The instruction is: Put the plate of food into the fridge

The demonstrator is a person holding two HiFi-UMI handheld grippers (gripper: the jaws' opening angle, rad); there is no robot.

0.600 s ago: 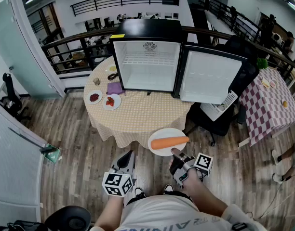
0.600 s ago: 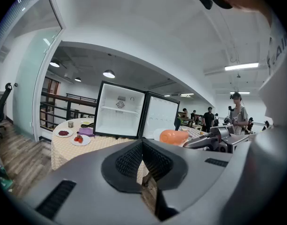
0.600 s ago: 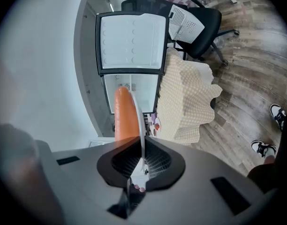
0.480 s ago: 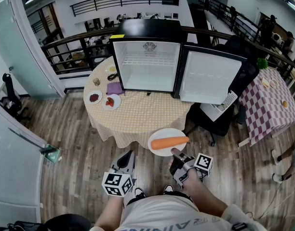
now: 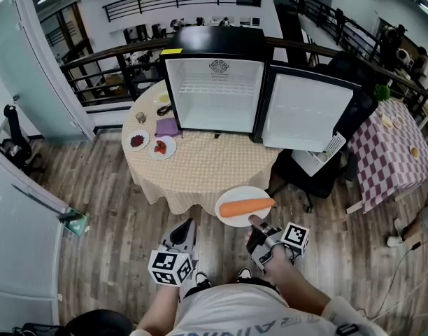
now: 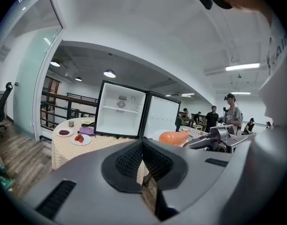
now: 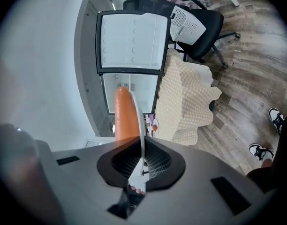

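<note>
A white plate (image 5: 236, 216) carrying a big orange carrot (image 5: 246, 206) hangs in the air before the round table's near edge. My right gripper (image 5: 257, 227) is shut on the plate's near rim; in the right gripper view the plate rim (image 7: 140, 125) runs edge-on between the pads with the carrot (image 7: 125, 114) beside it. My left gripper (image 5: 184, 235) hangs low at the left, shut and holding nothing. At the back of the table stands the black fridge (image 5: 215, 89), its door (image 5: 308, 112) swung wide to the right and its white inside bare apart from one shelf.
The round table (image 5: 200, 166) has a checked cloth, two small food plates (image 5: 161, 148), a purple cloth (image 5: 167, 127) and a cup at its left. A black office chair (image 5: 313, 173) stands under the open door. A checked-cloth table (image 5: 387, 152) is at the right. The floor is wood.
The view has shifted very slightly. Both grippers and the plate hold their places.
</note>
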